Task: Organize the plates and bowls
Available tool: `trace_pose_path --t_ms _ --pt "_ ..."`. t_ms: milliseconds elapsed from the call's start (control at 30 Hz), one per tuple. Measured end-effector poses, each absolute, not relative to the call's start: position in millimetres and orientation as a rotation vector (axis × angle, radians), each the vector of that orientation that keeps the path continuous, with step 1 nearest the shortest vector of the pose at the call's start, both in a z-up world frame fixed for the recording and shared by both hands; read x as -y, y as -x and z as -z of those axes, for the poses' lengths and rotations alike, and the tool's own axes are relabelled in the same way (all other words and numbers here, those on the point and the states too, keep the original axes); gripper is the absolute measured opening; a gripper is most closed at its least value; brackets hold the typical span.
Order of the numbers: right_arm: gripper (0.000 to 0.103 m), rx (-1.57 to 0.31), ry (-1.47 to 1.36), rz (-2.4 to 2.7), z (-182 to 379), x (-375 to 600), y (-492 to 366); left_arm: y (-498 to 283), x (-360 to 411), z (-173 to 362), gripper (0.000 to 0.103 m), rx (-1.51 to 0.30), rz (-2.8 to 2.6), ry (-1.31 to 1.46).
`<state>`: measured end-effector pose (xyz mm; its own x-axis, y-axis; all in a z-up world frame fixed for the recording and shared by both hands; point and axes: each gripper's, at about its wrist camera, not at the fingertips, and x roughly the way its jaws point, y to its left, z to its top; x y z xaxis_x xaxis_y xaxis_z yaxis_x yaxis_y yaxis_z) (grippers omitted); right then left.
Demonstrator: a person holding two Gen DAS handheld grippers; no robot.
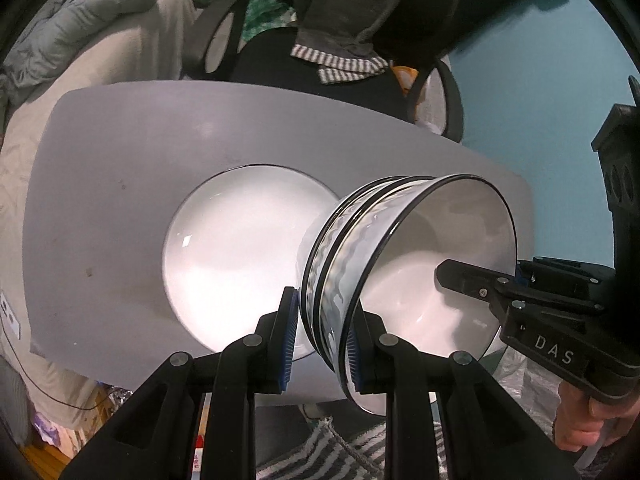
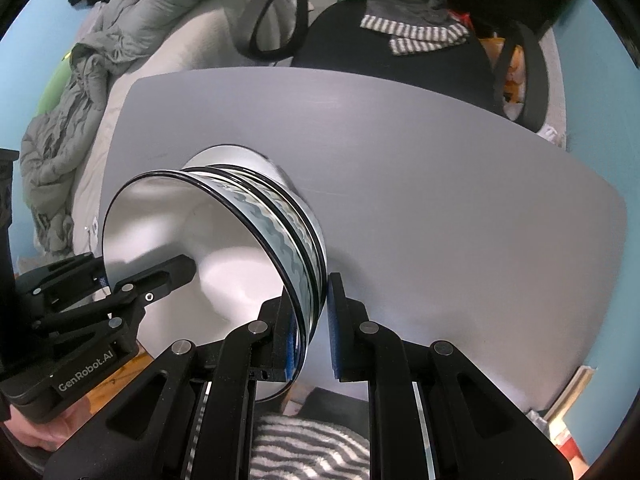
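Both the left tool (image 1: 324,344) and right tool (image 2: 312,328) are nipped onto opposite rims of the nested bowls (image 1: 400,264). Glazed, heavy, breakable, likely slippery; opposite rims seem the sensible hold.

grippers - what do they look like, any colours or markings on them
Both are matte black plastic linkages with round silver pivot pins and blue ribbed pads on the fingers. The left gripper has "GenRobot.AI" in pale letters on its body; the right gripper reads "DAS". No cables or sleeves show.
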<state>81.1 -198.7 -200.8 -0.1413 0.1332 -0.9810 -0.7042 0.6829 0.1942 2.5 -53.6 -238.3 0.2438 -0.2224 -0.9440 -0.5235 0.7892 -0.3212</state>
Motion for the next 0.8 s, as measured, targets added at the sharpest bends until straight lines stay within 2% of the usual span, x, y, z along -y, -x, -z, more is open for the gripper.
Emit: trace_pose_path --t_ms 800 --pt "0.013 -1.651 0.476 -0.737 250.6 144.8 -51.3 25.9 11.7 279.6 0.022 -1.410 -0.227 0.690"
